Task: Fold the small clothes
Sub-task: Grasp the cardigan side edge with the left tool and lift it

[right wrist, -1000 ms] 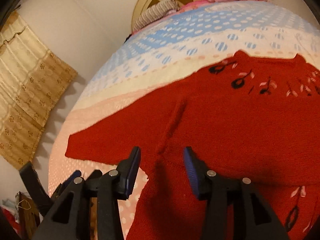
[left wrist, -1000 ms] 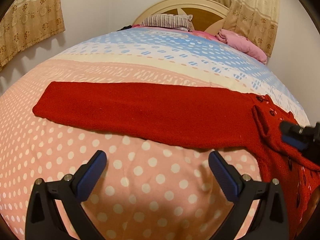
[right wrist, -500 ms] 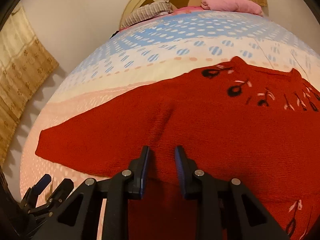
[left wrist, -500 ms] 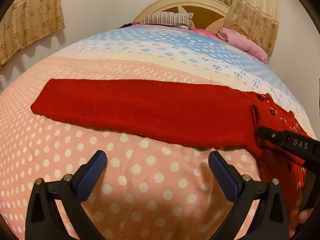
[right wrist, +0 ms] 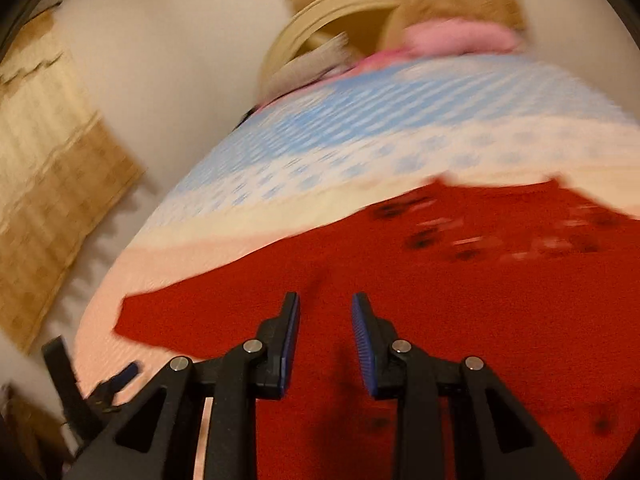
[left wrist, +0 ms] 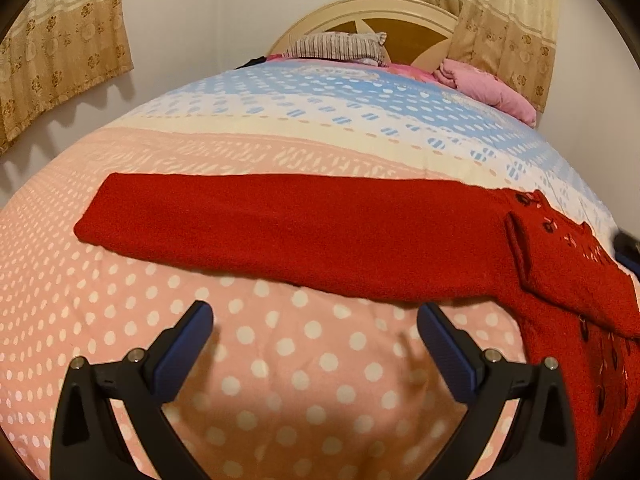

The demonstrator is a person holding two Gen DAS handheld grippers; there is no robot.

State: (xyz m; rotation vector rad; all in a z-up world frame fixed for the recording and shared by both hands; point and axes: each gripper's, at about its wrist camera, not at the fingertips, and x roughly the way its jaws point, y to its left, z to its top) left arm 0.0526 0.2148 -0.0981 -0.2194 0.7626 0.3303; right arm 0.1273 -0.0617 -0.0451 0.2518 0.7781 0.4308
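Red sweater (left wrist: 304, 232) lies flat on the bed (left wrist: 280, 360), sleeve ahead of the wide-open, empty left gripper (left wrist: 314, 332). Right gripper (right wrist: 325, 336), narrowly parted, empty, hovers over it; a shallow pinch may bunch the knit.

Home bedroom, bed (left wrist: 320, 360) with polka-dot quilt, wooden headboard (left wrist: 404, 12), pillows (left wrist: 336, 44), patterned curtains (left wrist: 60, 48)

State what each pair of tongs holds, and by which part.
Nothing: the left tongs gape over bare bedspread, and the right tongs stand open above the red sweater.
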